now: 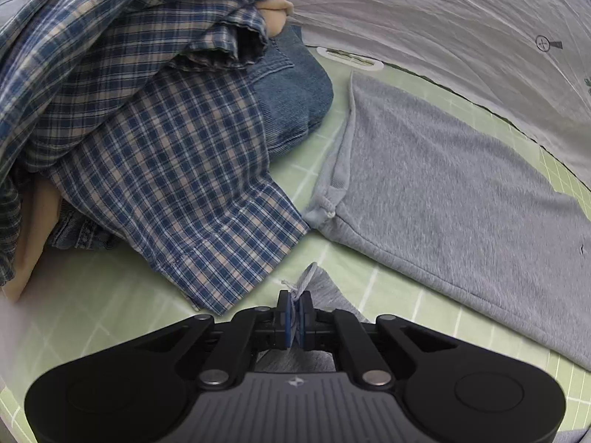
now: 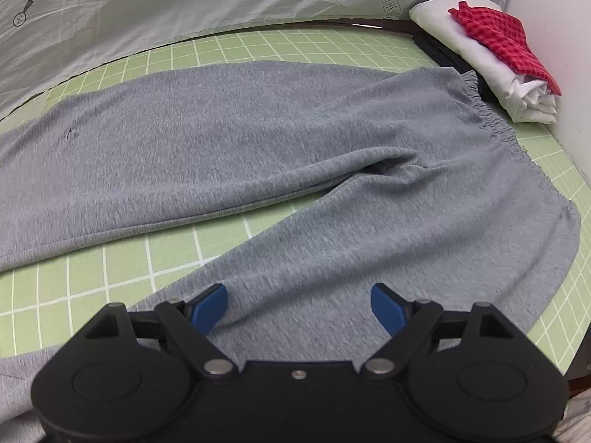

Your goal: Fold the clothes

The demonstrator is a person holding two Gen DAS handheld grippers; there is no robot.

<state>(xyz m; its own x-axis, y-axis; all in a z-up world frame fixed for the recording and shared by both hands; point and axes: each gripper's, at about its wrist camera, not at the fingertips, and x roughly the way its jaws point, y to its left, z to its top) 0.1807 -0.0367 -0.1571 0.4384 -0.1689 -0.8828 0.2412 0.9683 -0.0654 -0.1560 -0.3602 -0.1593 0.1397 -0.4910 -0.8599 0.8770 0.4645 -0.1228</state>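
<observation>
we've got the grey sweatpants (image 2: 258, 129) spread flat on the green grid mat (image 2: 229, 48), legs splayed in a v, elastic waistband (image 2: 491, 118) at the far right by the stack of folded clothes (image 2: 491, 55). our left gripper (image 1: 295, 313) is pinched tight on the hem end of the near leg, a bit of fabric and loose thread poking up between the blue pads. our right gripper (image 2: 299, 306) hangs wide open over the same leg further up, nothing in it, pads either side of the cloth.

we reckon the job now is to grab here with the right, low and square, so both ends lift together and the leg carries across onto the far leg (image 1: 461, 184) without sagging. this fleece looks soft, thick and floppy, so keep it taut. the plaid shirt (image 1: 166, 147) and denim (image 1: 295, 99) piled to the left sit close; let's not snag them.
</observation>
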